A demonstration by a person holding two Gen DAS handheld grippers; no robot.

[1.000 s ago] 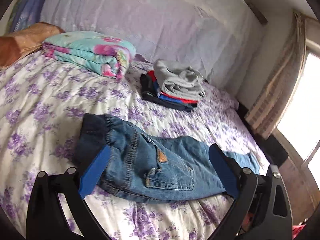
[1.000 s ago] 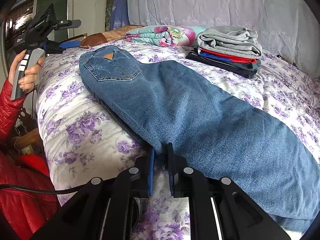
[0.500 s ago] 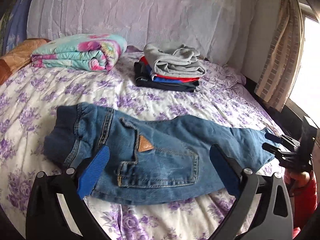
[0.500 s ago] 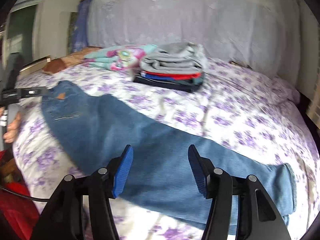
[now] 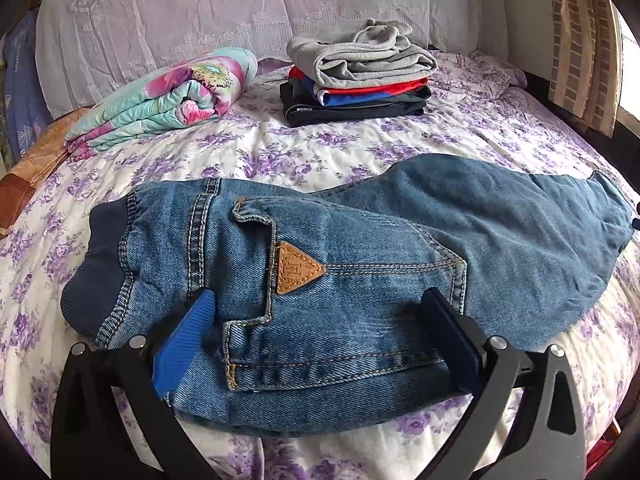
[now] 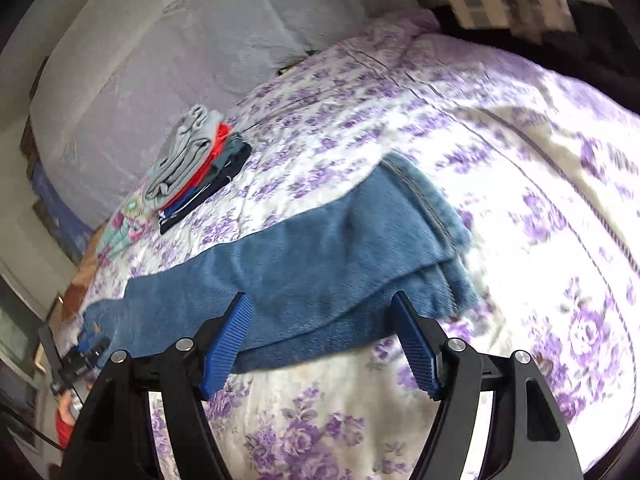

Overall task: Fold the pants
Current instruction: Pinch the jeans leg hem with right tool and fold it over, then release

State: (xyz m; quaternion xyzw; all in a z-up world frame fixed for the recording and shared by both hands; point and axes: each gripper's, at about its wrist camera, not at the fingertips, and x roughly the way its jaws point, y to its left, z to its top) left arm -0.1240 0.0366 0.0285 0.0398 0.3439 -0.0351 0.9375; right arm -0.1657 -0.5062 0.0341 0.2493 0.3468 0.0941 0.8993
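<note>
The blue denim pants [image 5: 360, 264] lie flat across the purple-flowered bedsheet [image 5: 320, 148], legs stacked. The left gripper [image 5: 320, 320] gapes wide over the waist end; the right gripper [image 6: 322, 324] gapes wide at the cuff end, holding nothing.

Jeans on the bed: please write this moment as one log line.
jeans: flat on bed | left gripper: open, at waist end | right gripper: open, near leg hems

Bedspread [image 5: 340, 152], white with purple flowers, taken as landmark. On it, toward the headboard side: stack of folded clothes [image 5: 356, 80], grey on top, then red, blue, black. Just beside the stack: rolled floral quilt [image 5: 168, 100], teal and pink. Behind both: pale lace cover [image 5: 224, 12]. Off the bedspread's far corner: striped curtain [image 5: 580, 40].
</note>
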